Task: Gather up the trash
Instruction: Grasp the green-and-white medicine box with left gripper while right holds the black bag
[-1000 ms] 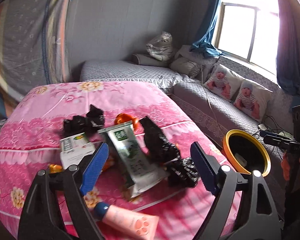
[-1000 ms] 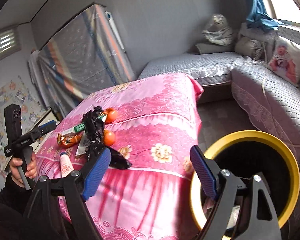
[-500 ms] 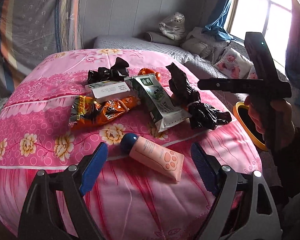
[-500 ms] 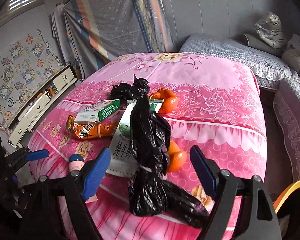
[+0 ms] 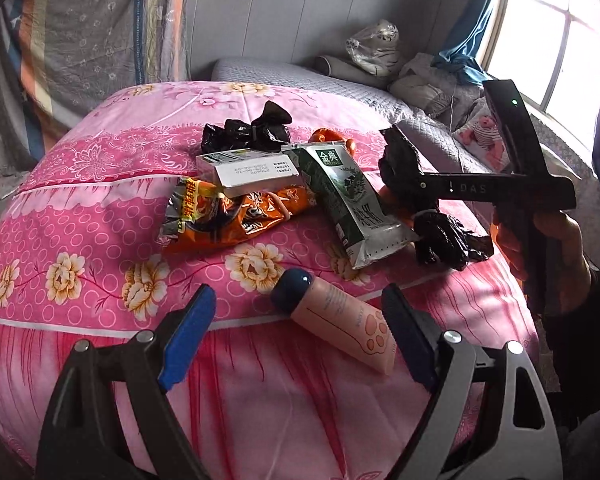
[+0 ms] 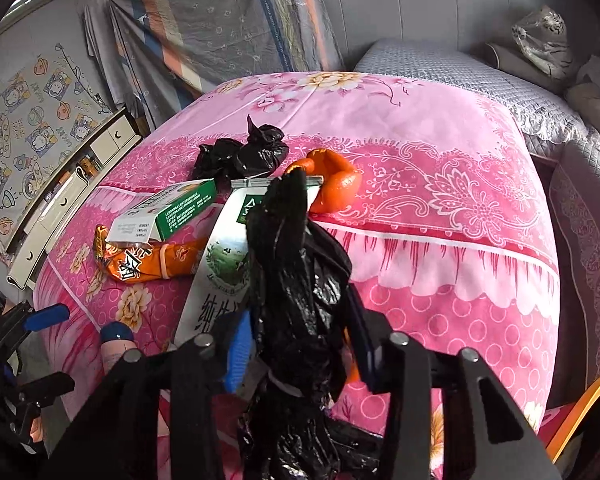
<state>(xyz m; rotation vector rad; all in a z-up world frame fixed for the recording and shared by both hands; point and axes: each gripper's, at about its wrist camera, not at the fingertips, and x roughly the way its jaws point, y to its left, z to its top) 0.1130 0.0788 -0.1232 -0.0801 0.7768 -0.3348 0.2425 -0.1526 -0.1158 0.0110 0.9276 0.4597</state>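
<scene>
Trash lies on a pink flowered bed [image 5: 100, 216]: a long black plastic bag [image 6: 296, 280], a second knotted black bag [image 5: 252, 132], a green-and-white milk pouch [image 5: 348, 200], an orange snack wrapper [image 5: 228, 216], a white-and-green box [image 5: 252, 172] and orange peel [image 6: 332, 184]. My right gripper [image 6: 300, 344] is closing its jaws. The long black bag is squeezed between the blue pads. My left gripper [image 5: 300, 336] hangs open low over the bed's near edge, with a pink tube [image 5: 340, 316] with a blue cap lying between its fingers, untouched.
A yellow-rimmed bin [image 6: 580, 412] shows at the lower right of the right wrist view, beside the bed. A grey quilted sofa [image 6: 580, 220] runs along the right, a low white cabinet [image 6: 60, 200] on the left. A hand [image 5: 556, 248] holds the right tool.
My right gripper swung from over the bin to the bed and closed around the long black bag. My left gripper sank and drew back toward the pink tube, still open.
</scene>
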